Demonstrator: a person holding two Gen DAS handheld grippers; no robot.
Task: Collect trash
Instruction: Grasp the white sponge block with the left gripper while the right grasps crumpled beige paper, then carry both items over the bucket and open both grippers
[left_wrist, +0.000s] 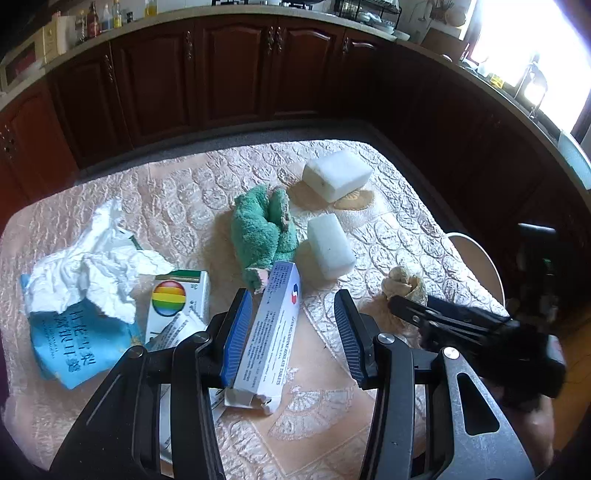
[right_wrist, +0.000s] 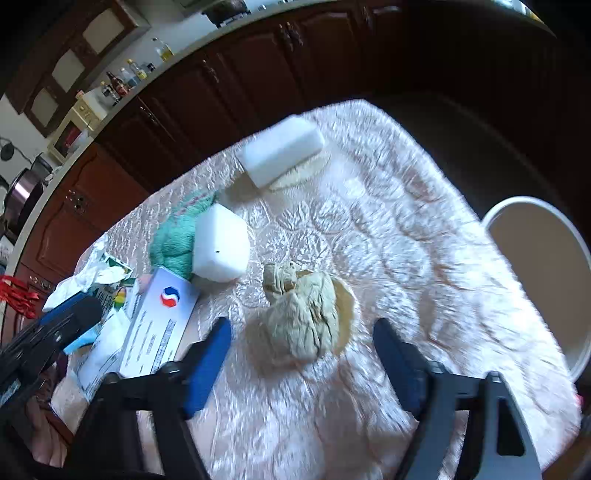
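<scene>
My left gripper (left_wrist: 293, 306) is open over a long white and blue tablet box (left_wrist: 271, 332) that lies between its fingers, close to the left finger. Left of it lie a white box with a rainbow ball (left_wrist: 177, 299), crumpled white paper (left_wrist: 92, 266) and a blue packet (left_wrist: 74, 343). My right gripper (right_wrist: 303, 328) is open around a crumpled beige paper wad (right_wrist: 306, 314), also in the left wrist view (left_wrist: 404, 282). The tablet box shows in the right wrist view (right_wrist: 159, 325) too.
A green fuzzy cloth (left_wrist: 262, 229) and two white foam blocks (left_wrist: 330, 245) (left_wrist: 338, 175) lie mid-table on the quilted pink cloth (left_wrist: 207, 192). A white bin (right_wrist: 543, 266) stands beyond the table's right edge. Dark wood cabinets (left_wrist: 229, 74) run behind.
</scene>
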